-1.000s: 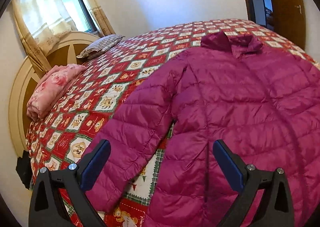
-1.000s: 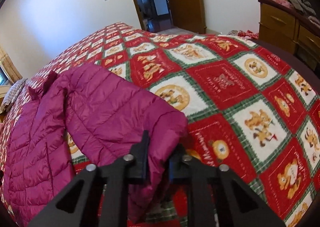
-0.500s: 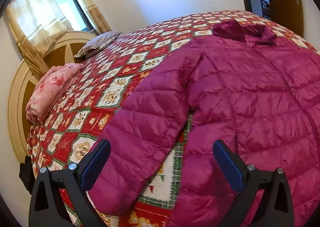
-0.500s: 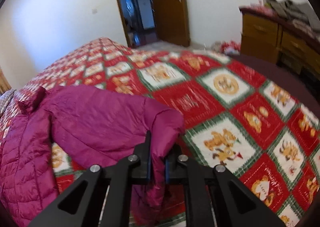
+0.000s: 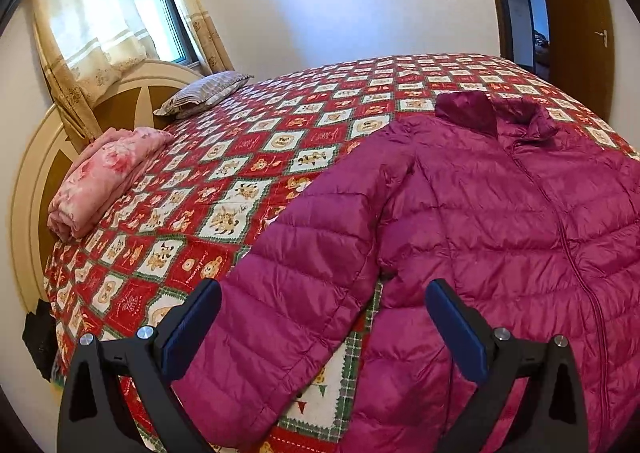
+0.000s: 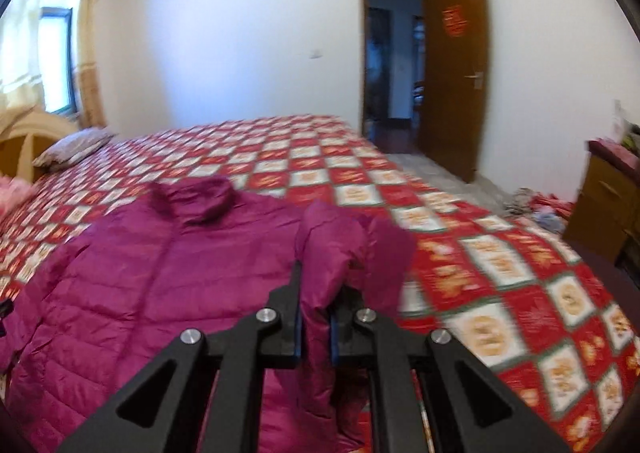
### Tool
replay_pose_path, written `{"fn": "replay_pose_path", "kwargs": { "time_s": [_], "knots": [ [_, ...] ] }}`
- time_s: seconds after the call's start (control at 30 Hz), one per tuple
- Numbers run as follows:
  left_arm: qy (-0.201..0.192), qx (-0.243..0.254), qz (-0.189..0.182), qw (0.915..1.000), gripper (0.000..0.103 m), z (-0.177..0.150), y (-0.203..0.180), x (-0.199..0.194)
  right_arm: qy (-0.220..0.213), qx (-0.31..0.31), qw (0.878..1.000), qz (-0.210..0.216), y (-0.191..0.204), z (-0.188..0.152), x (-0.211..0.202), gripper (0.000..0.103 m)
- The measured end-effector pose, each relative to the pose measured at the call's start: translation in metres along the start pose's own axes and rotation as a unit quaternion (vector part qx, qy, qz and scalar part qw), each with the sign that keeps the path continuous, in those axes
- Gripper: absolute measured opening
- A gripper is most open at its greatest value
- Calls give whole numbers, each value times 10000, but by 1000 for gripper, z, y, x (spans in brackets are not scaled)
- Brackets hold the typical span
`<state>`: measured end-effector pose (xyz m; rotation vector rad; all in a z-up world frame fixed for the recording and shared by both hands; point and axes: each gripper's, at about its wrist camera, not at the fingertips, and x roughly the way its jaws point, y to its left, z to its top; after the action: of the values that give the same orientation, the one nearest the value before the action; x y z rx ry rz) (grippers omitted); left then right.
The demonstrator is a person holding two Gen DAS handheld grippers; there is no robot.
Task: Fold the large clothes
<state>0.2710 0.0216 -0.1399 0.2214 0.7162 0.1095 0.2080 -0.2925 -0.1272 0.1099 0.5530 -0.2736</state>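
Observation:
A magenta quilted puffer jacket (image 5: 500, 221) lies front up on the bed, collar at the far side. Its left sleeve (image 5: 292, 305) lies flat, running toward the near bed edge. My left gripper (image 5: 324, 325) is open and empty, hovering above that sleeve with a finger on each side. My right gripper (image 6: 316, 317) is shut on the jacket's right sleeve (image 6: 340, 245) and holds its cuff end lifted above the jacket body (image 6: 140, 285).
The bed has a red and white patterned quilt (image 5: 248, 157). A folded pink blanket (image 5: 104, 177) and a striped pillow (image 5: 204, 93) lie by the headboard. A wooden dresser (image 6: 604, 205) and an open door (image 6: 452, 69) stand to the right.
My right gripper has lifted the right sleeve and carried it left, over the jacket body. My left gripper has drawn back a little, staying open.

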Motion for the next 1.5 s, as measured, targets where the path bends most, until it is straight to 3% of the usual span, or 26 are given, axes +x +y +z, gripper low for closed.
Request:
{"fn": "replay_pose_path", "kwargs": {
  "time_s": [0.1, 0.17, 0.27, 0.3, 0.5, 0.6, 0.77, 0.93, 1.0, 1.03, 1.2, 1.33, 1.43, 1.5],
  "knots": [
    [94, -28, 41, 9999, 102, -3, 0, 9, 192, -309, 9990, 246, 41, -15, 26, 12],
    [196, -23, 82, 9998, 102, -6, 0, 17, 383, -511, 9969, 464, 61, -24, 39, 19],
    [315, -74, -3, 9995, 102, -6, 5, 24, 496, -638, 9927, 890, 78, -37, 41, 65],
    [319, -88, 20, 9995, 102, -6, 8, 26, 465, -620, 9916, 1035, 80, -40, 35, 69],
    [291, -213, 231, 9991, 102, 1, 16, 28, 232, -617, 9908, 1180, 64, -44, -9, 69],
    [277, -275, 190, 9991, 102, 7, 11, 25, 45, -77, 9946, 1032, 27, -34, -20, 69],
    [123, -221, -209, 9995, 102, 28, -24, 9, 406, 698, 9967, -81, -36, -19, 24, 69],
    [-59, 130, -670, 9977, 102, 51, -86, -3, 1017, 704, 9882, -909, -69, -20, 87, 69],
    [-89, 204, -825, 9963, 102, 57, -110, -2, 1093, 791, 9875, -817, -73, -21, 100, 68],
    [-83, 225, -897, 9957, 102, 58, -117, -2, 1104, 801, 9892, -544, -69, -21, 101, 68],
    [165, 318, -1369, 9899, 102, 58, -164, 5, 892, 149, 9957, 221, -23, -21, 93, 68],
    [347, 441, -1598, 9856, 102, 51, -192, 13, 882, 274, 9953, 288, -24, -28, 95, 68],
    [284, 478, -1678, 9843, 102, 48, -204, 8, 672, 340, 9971, 100, -34, -30, 81, 68],
    [200, 528, -1741, 9831, 102, 48, -212, 4, 520, 432, 9977, -11, -43, -29, 72, 75]
  ]
}}
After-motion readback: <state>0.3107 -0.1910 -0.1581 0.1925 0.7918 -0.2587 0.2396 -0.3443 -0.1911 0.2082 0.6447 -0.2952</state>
